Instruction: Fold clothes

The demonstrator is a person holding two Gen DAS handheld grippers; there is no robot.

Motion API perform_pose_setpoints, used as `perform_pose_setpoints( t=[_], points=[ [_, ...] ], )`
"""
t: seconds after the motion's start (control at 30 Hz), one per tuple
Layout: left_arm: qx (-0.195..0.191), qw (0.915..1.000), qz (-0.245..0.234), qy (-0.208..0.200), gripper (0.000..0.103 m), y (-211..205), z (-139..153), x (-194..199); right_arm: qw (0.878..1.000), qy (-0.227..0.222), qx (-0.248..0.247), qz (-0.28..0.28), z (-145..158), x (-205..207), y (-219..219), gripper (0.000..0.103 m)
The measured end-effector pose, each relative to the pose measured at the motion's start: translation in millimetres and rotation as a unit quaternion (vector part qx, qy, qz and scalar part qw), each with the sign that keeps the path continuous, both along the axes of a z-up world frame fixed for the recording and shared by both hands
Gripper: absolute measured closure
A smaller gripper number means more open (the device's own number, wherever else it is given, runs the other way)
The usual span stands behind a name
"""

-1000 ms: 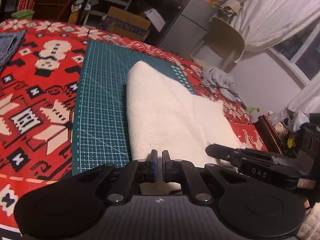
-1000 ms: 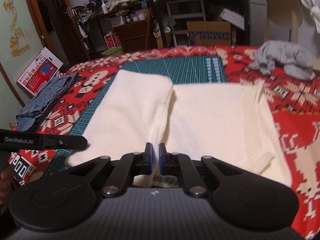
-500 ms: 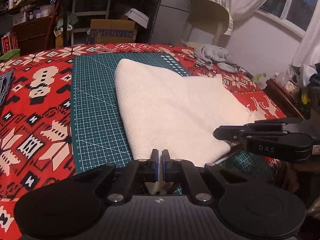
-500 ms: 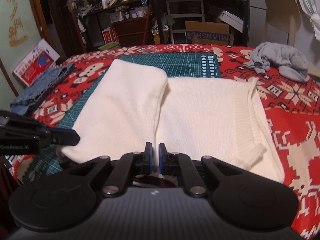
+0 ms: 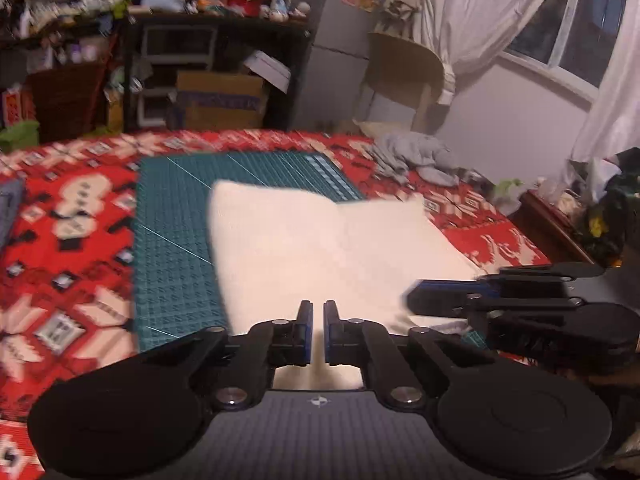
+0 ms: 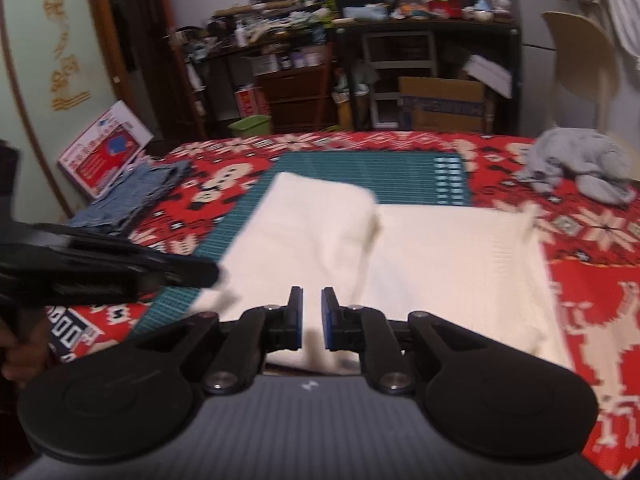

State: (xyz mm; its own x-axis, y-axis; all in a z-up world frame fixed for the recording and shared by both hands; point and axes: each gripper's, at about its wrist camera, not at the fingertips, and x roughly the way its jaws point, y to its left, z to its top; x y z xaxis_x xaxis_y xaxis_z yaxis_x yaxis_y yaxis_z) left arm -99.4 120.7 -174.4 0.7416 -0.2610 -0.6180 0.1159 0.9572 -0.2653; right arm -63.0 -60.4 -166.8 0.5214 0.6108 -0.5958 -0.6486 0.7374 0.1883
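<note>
Legibly, nothing: the cardboard box (image 6: 444,104) lettering is blurred. Cream knit sweater (image 6: 420,264) lies partly folded on a green cutting mat (image 5: 176,264) over the red patterned tabletop (image 6: 592,304), its near edge lifted. Left gripper (image 5: 317,330): fingers nearly closed, pinching the sweater's near edge. Right gripper (image 6: 310,318): fingers opening, cream fabric between them; contact unclear. Grey garment (image 6: 576,164) lies bunched far right; folded denim (image 6: 132,196) far left.
</note>
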Motion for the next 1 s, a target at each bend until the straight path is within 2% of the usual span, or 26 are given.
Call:
perform_pose_setpoints(
  t=[0.03,0.17,0.3,0.53,0.63,0.73,0.83,1.0],
  points=[
    [-0.004,0.9999,-0.007,0.007,0.1,-1.8,-4.4,2.8,1.0,0.002,-0.002,0.008,-2.4,-0.8,5.9,0.091],
    [0.036,0.9988,-0.016,0.028,0.099,-12.7,-20.5,6.2,0.999,0.016,-0.023,0.02,-18.3,-5.5,13.6,0.092],
    [0.032,0.9988,-0.015,0.035,0.099,-12.1,-20.4,6.3,0.999,0.027,-0.039,0.023,-27.0,-10.0,11.0,0.095],
    [-0.036,0.9988,0.001,0.034,0.099,6.9,-2.4,10.0,1.0,0.03,-0.008,-0.002,-5.9,5.7,-2.2,0.092],
    [-0.062,0.9977,0.013,0.022,0.099,22.2,11.5,19.0,0.999,0.029,0.015,-0.019,5.2,28.9,-3.8,0.091],
    [-0.079,0.9965,0.027,0.01,0.099,40.5,20.2,35.7,0.998,0.035,0.041,-0.043,12.8,60.8,-4.7,0.085],
    [-0.073,0.9963,0.044,0.01,0.099,57.6,19.1,56.8,0.993,0.068,0.066,-0.077,9.2,99.0,-6.0,0.085],
    [-0.09,0.9945,0.049,0.018,0.099,77.4,7.2,89.9,0.981,0.128,0.096,-0.11,-11.8,149.6,-1.8,0.083]
  ],
)
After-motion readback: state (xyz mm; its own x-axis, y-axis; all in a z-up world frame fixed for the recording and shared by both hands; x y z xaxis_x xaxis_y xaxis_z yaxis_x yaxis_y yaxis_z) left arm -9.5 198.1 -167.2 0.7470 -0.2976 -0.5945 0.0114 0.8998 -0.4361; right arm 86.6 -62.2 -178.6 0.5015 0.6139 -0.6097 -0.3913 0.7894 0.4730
